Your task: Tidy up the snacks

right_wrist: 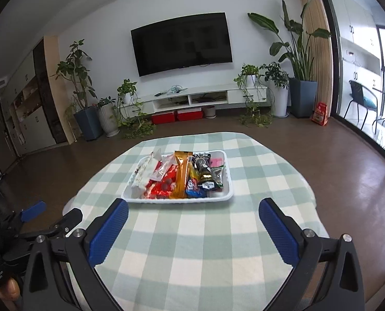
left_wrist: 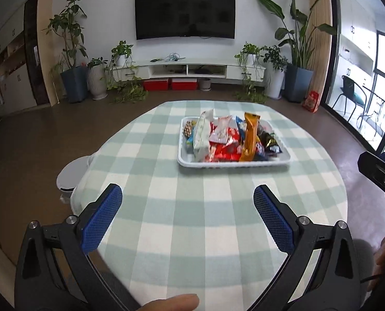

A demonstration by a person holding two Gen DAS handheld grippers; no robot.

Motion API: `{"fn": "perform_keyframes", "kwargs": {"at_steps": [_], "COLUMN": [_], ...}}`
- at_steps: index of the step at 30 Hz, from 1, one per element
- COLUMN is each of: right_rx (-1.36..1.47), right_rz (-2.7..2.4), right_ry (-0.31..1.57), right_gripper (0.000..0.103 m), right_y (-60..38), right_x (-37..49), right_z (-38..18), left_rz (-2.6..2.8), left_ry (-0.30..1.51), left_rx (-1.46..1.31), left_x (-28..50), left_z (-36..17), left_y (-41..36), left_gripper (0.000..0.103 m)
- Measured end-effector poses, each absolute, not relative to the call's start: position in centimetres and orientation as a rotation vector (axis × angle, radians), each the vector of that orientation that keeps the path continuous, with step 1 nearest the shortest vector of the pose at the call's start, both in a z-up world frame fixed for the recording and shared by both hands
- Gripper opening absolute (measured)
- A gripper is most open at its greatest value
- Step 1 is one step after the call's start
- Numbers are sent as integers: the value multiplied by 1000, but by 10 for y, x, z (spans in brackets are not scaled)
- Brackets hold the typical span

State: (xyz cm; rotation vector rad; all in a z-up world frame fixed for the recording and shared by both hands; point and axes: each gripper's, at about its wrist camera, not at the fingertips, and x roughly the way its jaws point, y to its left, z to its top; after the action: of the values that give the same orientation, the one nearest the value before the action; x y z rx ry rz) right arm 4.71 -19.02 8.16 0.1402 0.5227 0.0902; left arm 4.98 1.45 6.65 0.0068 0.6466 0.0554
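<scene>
A white tray (left_wrist: 192,162) piled with several snack packets sits on a table with a green-and-white checked cloth (left_wrist: 192,233). An orange packet (left_wrist: 249,140) stands upright in the pile, beside a white packet (left_wrist: 201,140) and red packets (left_wrist: 226,153). The tray also shows in the right wrist view (right_wrist: 226,197), with the orange packet (right_wrist: 181,176) and dark packets (right_wrist: 205,176). My left gripper (left_wrist: 187,197) is open and empty, well short of the tray. My right gripper (right_wrist: 193,211) is open and empty, just short of the tray's near edge.
A white bin (left_wrist: 70,176) stands on the floor left of the table. Brown floor surrounds the table. Beyond it are a TV (left_wrist: 184,13), a white cabinet (left_wrist: 187,71), potted plants (left_wrist: 73,83) and glass doors (left_wrist: 368,83) on the right.
</scene>
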Motion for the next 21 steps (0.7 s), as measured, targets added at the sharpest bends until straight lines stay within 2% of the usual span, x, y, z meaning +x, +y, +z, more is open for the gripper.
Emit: {"fn": "perform_keyframes", "kwargs": {"at_steps": [10,21], "right_rx": [132,130], "right_rz": [58,26], "right_ry": [570,627], "right_gripper": [103,103], "right_y": [-183,-187], "right_x": [14,12], "right_z": [66,49], "left_rz": [32,40], "left_ry": [670,719], "left_rx": [34,13], "left_x": [28,40], "left_z": [62,53], "left_y": [-6,-2], "left_gripper": [103,103]}}
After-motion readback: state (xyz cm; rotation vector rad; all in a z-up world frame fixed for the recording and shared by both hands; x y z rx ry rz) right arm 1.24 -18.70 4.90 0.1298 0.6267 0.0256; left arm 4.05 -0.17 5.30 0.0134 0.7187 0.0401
